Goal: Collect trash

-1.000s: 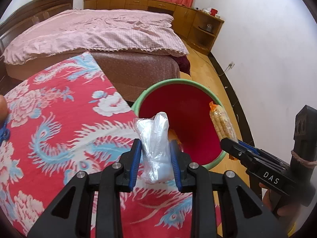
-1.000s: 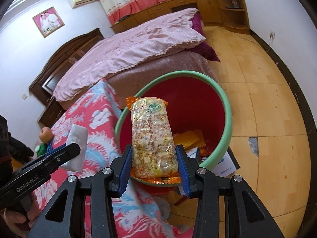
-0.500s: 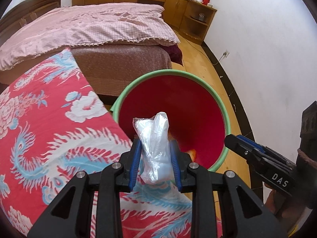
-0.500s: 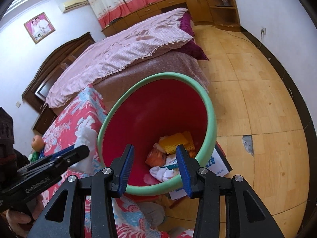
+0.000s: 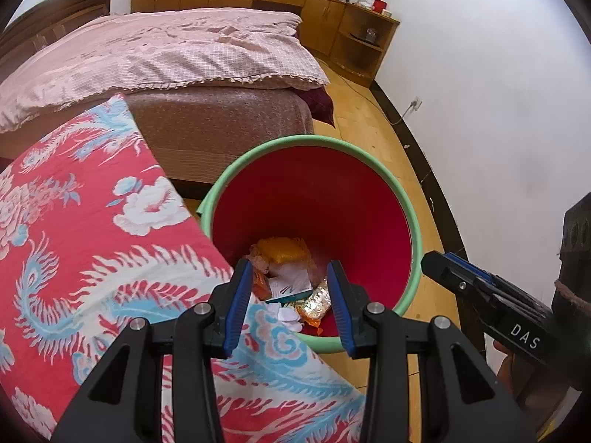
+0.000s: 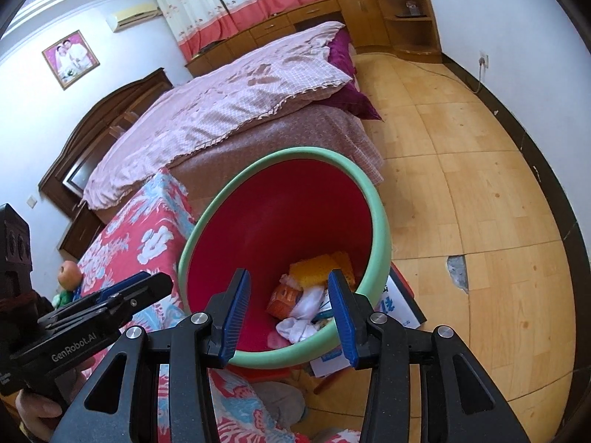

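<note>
Pink quilted bedding covers the one wide bed at the far side of the room. Nearer, on the left, lies one red cloth with blue and white phoenix print. Just right of it stands one red plastic bin with a pale green rim, and the collected trash sits at its bottom: an orange crinkled packet, a white paper scrap and a clear snack wrapper, with perhaps more beneath, as the pile is too jumbled to count surely.

Two grippers hover over the bin's near edge. The left gripper has just been opening; its blue pads stand apart with nothing between them. The right gripper is likewise spread and empty. One small doll-like toy rests on the cloth at the far left.

The risk, as I judge it, is a knock: both tools crowd the near rim, and a careless pull back could tip the bin or snag the cloth's edge.
</note>
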Tool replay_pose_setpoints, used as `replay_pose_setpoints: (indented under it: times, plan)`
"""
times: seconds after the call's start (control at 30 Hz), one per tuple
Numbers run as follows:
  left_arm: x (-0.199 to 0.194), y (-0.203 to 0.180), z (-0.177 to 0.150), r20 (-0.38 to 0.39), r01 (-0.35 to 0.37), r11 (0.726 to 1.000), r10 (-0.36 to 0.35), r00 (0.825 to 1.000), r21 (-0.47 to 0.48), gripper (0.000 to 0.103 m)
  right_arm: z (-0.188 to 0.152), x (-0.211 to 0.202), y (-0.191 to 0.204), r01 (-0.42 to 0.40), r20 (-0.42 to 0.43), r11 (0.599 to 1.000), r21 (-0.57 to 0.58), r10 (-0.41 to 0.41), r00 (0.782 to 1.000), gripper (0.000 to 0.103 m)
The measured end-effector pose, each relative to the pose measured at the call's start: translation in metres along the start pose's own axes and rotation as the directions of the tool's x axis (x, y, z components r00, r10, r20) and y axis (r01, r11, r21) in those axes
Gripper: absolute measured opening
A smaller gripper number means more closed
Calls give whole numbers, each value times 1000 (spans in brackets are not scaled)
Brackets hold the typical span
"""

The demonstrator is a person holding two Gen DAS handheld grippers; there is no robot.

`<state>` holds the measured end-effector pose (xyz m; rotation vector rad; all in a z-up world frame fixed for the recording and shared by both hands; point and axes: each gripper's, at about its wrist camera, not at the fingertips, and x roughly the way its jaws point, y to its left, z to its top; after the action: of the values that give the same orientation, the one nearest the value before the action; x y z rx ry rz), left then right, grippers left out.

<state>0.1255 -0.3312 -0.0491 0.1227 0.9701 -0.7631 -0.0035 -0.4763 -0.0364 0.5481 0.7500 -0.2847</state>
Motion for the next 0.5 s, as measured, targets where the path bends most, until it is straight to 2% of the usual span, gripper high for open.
replay_pose_setpoints:
  times: [0.5]
  plan:
    - [-47,36,-14,62,-46,994,52,997,-104,41,-7,-9,30,-15,-8,999,-40,14,1000,46]
